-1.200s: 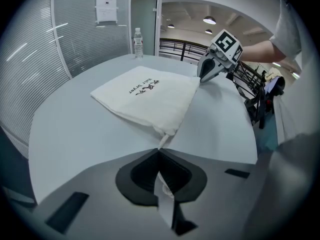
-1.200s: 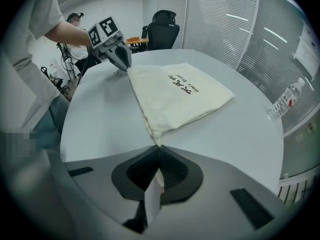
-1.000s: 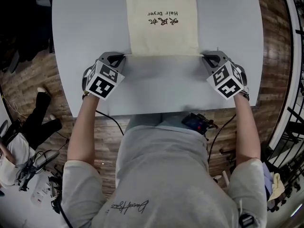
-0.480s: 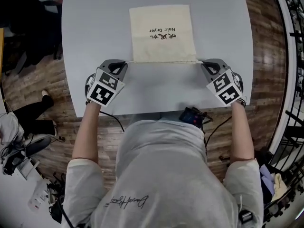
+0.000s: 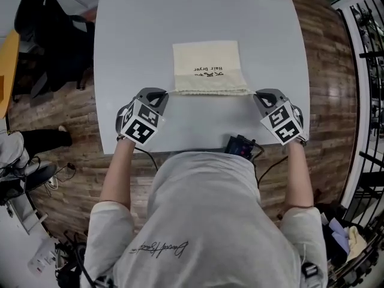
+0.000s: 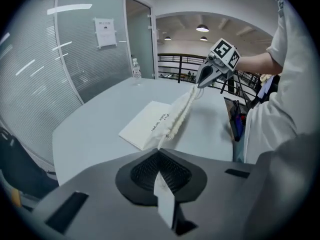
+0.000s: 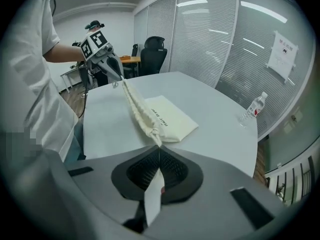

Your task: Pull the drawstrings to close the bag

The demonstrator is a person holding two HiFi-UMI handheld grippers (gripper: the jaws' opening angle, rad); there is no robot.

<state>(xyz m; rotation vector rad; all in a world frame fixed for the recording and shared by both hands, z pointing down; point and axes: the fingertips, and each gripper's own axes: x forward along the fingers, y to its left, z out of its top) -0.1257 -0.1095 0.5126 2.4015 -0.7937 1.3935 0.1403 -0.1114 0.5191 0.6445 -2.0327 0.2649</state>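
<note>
A cream drawstring bag printed "Hair Dryer" lies flat on the grey table, its mouth toward me and gathered into ruffles. My left gripper is shut on the left drawstring at the bag's left corner. My right gripper is shut on the right drawstring at the right corner. In the left gripper view the bag and its ruffled mouth stretch toward the other gripper. The right gripper view shows the bag, with its cord running into my jaws.
A clear water bottle stands near the table's far edge. A dark device hangs at my waist by the near edge. A black office chair stands at the table's left, and a railing runs along the right.
Both grippers have moved apart and the bag's mouth has bunched into ruffles, narrower than before. The head view has shifted, so the table looks smaller and further off.
</note>
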